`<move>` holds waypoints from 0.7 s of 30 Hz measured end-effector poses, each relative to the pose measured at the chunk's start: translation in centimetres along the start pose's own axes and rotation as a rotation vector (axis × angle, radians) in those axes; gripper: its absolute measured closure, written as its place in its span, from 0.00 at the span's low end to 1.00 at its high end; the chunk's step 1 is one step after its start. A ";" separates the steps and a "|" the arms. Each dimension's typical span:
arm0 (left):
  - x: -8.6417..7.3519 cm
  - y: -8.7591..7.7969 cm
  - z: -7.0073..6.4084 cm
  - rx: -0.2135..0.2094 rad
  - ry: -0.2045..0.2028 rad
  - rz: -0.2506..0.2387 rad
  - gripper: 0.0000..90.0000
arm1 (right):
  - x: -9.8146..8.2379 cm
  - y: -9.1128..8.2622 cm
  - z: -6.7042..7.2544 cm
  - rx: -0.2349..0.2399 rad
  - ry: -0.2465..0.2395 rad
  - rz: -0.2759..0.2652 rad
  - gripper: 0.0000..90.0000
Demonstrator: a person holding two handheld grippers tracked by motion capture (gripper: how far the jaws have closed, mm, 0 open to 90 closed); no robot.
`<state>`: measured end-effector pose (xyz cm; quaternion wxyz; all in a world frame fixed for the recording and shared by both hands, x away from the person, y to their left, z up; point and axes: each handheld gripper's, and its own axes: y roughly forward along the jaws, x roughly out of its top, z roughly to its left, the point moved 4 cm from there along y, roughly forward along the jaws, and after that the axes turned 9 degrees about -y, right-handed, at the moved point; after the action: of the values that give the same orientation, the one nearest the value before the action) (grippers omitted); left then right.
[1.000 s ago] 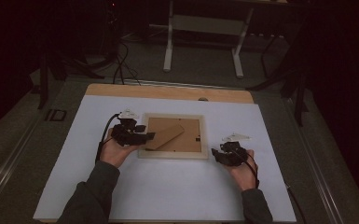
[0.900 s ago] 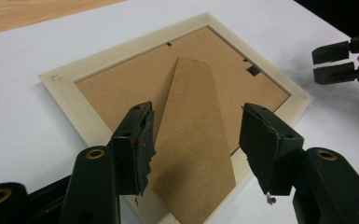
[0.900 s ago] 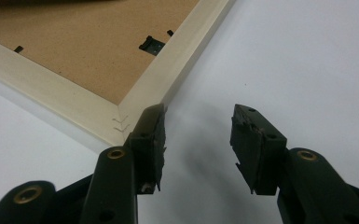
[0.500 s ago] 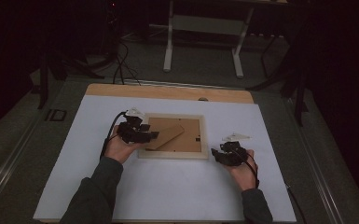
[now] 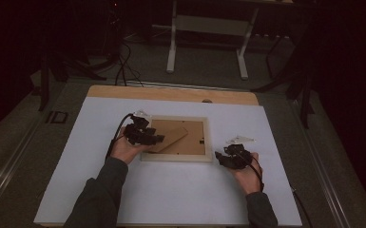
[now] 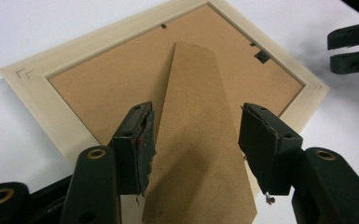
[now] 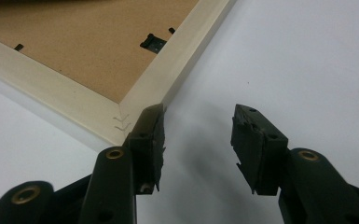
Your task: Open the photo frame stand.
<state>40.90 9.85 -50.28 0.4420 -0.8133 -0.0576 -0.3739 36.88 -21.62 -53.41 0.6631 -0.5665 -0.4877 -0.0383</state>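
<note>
Since the earlier frames, left gripper has shifted inward from the frame's left edge and now sits over the back of the picture frame; right gripper has held its place. Frame unmoved, lying face down on the white table cover.

Left gripper: jaws spread, straddling the cardboard easel stand, which runs forward between them. Pads sit close to its edges; whether they touch it cannot be told. Near end of the stand is cut off at the bottom of the left gripper view.

Right gripper: jaws spread, nothing between them but white cover. One jaw sits just beside the frame's near corner; contact hard to judge.

Hidden or unclear: the frame's front face is underneath. Small dark clips on the backing board are too small to read in the high view. Beyond the far jaw of the left gripper, the other gripper's black jaws appear at the picture's edge, partly cropped.

Surroundings: wooden table edge past the cover, a white stand's legs and cables on the dim floor.
</note>
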 end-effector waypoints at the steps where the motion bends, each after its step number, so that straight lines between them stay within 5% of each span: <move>1: 0.0 0.2 0.0 0.002 0.000 0.006 0.50 | 0.0 0.0 0.0 0.000 0.000 0.001 0.59; 21: 0.0 2.8 0.1 -0.012 -0.030 0.094 0.34 | -0.2 0.1 -0.2 0.003 0.006 0.004 0.59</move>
<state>42.17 8.18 -52.19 0.4532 -0.8234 -0.0240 -0.3408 36.97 -21.79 -53.58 0.6658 -0.5662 -0.4845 -0.0380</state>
